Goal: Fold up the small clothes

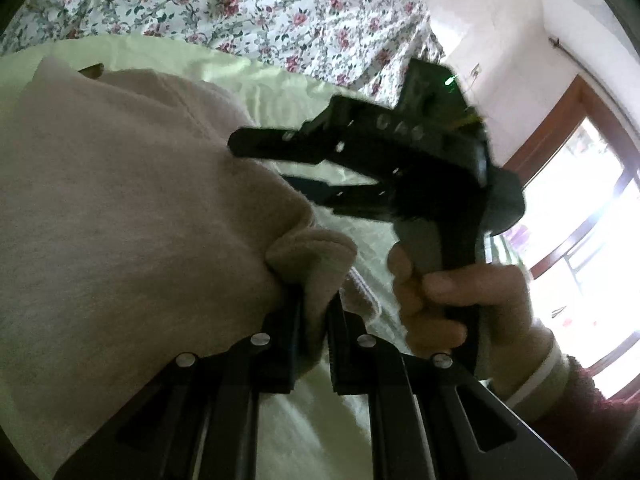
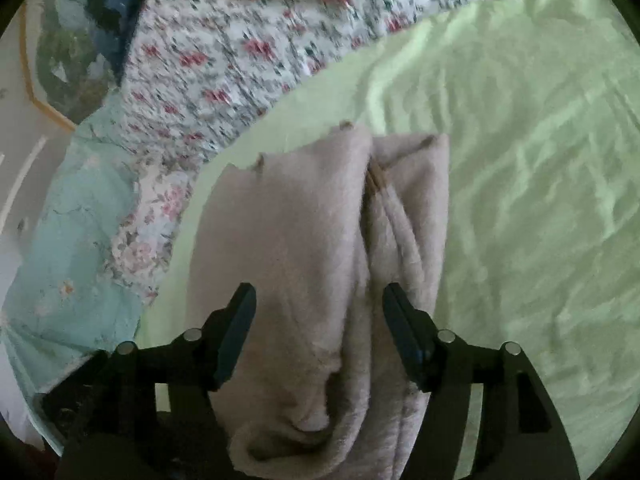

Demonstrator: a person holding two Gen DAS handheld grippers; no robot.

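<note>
garment: pink fleece garment (image 2: 320, 240) lies on the green sheet (image 2: 520, 160) of the bed, partly folded.
left hand-held gripper (image 1: 316, 308): clenched on a bunched edge.
right hand-held gripper (image 2: 320, 332): released, straddling the fold.
risk: thin pinch slips, fold springs apart.

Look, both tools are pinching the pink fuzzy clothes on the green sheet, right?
Not both. In the right wrist view, the right tool is open above the pink fuzzy clothes, pinching nothing. Only the left tool is pinching them, on the green sheet.

The garment (image 2: 320, 260) lies on the sheet (image 2: 520, 160), quilt (image 2: 240, 40) behind.
</note>
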